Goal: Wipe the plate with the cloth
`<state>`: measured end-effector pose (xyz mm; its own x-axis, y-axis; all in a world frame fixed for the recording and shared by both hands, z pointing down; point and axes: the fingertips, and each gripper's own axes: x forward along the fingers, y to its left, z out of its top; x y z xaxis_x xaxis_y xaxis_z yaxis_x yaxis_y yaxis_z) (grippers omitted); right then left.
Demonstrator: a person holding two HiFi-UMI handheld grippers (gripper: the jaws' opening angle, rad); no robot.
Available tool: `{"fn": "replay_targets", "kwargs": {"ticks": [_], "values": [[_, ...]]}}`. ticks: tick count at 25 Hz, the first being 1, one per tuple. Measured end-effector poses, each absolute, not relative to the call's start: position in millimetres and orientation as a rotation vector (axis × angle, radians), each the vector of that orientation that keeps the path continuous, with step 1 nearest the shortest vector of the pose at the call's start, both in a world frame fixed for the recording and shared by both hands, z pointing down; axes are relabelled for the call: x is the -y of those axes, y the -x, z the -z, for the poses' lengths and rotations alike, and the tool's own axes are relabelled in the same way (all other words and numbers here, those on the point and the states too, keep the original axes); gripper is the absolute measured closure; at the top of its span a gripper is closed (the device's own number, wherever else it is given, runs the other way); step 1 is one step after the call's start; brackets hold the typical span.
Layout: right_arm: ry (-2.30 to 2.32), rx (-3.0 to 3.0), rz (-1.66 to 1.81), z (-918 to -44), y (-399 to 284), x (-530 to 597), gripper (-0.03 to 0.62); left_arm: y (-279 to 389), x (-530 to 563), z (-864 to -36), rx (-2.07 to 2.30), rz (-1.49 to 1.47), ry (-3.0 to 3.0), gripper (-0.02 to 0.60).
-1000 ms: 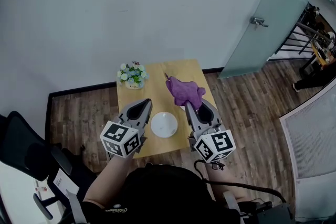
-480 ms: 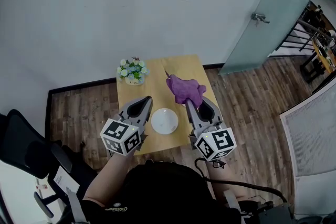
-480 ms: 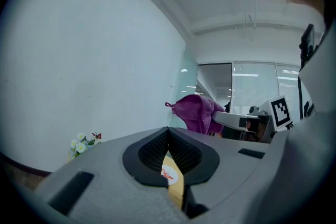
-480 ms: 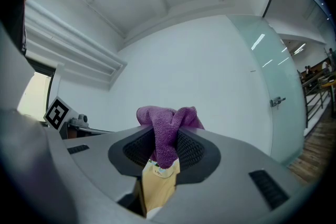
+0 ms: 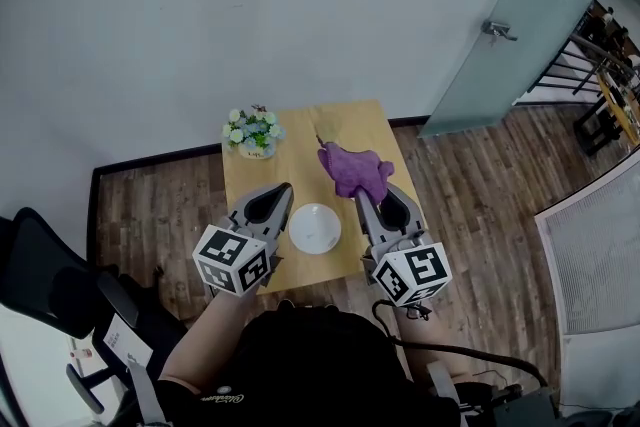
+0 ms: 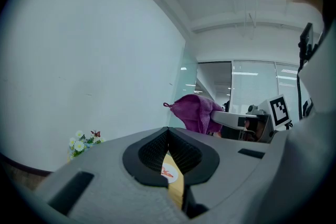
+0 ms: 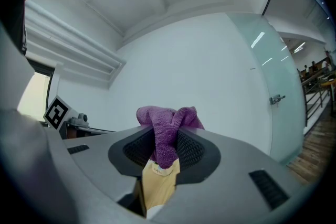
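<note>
Against a white wall stands a wooden table (image 5: 300,140), the white plate (image 5: 314,228) at the middle of its near edge and flowers (image 5: 251,133) at its far left corner. The right gripper (image 5: 360,197) clamps the purple cloth (image 5: 353,171), held up toward the table's right edge. The left gripper (image 5: 285,187) has its jaws pressed together, empty.

On the right gripper (image 5: 362,199), the cloth (image 5: 353,170) hides the jaws' tips.

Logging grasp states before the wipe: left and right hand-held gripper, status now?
Left hand-held gripper: closed, empty.
Right hand-held gripper: closed on the purple cloth.
</note>
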<state>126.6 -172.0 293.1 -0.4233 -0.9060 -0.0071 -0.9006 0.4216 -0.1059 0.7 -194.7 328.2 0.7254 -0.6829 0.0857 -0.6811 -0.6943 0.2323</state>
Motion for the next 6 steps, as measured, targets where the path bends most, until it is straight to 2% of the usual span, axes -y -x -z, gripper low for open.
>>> {"fn": "replay_targets", "kwargs": {"ticks": [6], "values": [[1.644,-2.601,0.141,-295.9,-127.4,174.4,0.491,-1.1,196.2,-331.1,1.087,0.000,-2.680,0.581]]}}
